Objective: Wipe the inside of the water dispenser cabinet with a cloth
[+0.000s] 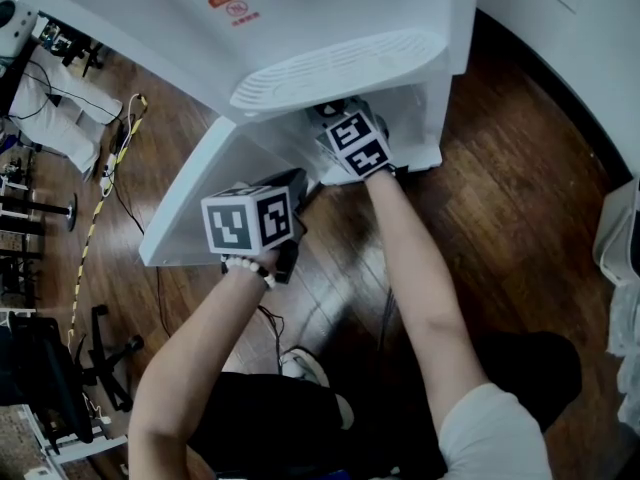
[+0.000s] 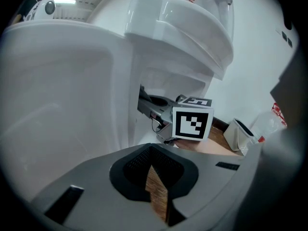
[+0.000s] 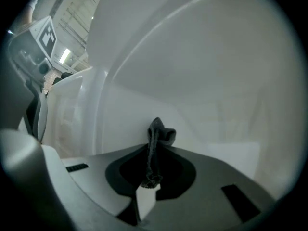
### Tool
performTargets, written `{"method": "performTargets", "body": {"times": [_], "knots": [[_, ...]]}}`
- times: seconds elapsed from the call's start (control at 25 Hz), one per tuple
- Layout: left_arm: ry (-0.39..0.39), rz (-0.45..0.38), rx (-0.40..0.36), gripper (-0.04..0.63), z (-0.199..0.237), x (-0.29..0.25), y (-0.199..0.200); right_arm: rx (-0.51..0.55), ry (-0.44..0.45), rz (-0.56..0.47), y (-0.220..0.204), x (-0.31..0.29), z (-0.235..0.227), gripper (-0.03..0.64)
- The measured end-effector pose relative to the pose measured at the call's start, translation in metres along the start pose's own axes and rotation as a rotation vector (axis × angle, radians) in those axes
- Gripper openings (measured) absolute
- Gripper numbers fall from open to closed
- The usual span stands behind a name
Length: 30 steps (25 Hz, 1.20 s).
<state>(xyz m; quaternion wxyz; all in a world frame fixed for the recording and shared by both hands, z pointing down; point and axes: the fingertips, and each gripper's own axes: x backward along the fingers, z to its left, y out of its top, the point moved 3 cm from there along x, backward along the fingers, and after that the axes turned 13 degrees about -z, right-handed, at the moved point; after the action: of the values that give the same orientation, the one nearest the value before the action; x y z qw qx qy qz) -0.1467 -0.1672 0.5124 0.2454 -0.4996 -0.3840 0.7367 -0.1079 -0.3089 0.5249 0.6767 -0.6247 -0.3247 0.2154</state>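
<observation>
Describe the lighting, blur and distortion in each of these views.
Head view: sharp and evenly lit, with shadow only under the dispenser. Left gripper view: strong fisheye bending, black vignetted corners, a bright ceiling light at top left. Right gripper view: dim and grey inside the cabinet, soft overall, with the cloth showing only as a dark shape.

The head view looks steeply down from above the person's forearms. The water dispenser (image 1: 330, 28) fills 10 to 1 o'clock and wooden floor (image 1: 500, 218) most of the rest. The left gripper view sits low, close beside the open door (image 2: 57, 105), and faces up into the cabinet. It catches the right gripper's marker cube (image 2: 192, 124) at 4 o'clock. The right gripper view is inside, very near the white cabinet wall (image 3: 202, 81), looking past the cloth (image 3: 156, 143) in its jaws. The left gripper's marker cube (image 3: 46, 35) shows at 10 o'clock. The head view shares both cubes.
</observation>
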Motion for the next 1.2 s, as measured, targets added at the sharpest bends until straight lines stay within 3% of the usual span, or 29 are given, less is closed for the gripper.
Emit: {"method": "performTargets", "body": {"times": [0.2, 0.28, 0.52, 0.72, 1.04, 1.2], "knots": [[-0.001, -0.001, 0.003, -0.012, -0.003, -0.002, 0.001, -0.032, -0.035, -0.193, 0.053, -0.011, -0.005, 0.037], [-0.002, 0.000, 0.005, -0.012, -0.003, -0.003, 0.000, -0.050, -0.058, -0.139, 0.040, -0.015, -0.015, 0.037], [-0.007, -0.003, 0.013, -0.012, -0.001, -0.002, -0.001, -0.174, -0.086, 0.144, -0.061, -0.002, -0.025, 0.037], [-0.008, 0.007, 0.014, -0.012, -0.002, -0.004, -0.003, -0.184, -0.085, 0.373, -0.122, 0.004, -0.011, 0.037], [0.007, 0.026, 0.028, -0.012, 0.007, 0.002, -0.011, -0.186, -0.110, 0.479, -0.143, -0.012, -0.022, 0.038], [0.020, 0.026, 0.035, -0.012, 0.012, 0.005, -0.011, -0.171, -0.138, 0.351, -0.125, -0.015, -0.035, 0.038]]}}
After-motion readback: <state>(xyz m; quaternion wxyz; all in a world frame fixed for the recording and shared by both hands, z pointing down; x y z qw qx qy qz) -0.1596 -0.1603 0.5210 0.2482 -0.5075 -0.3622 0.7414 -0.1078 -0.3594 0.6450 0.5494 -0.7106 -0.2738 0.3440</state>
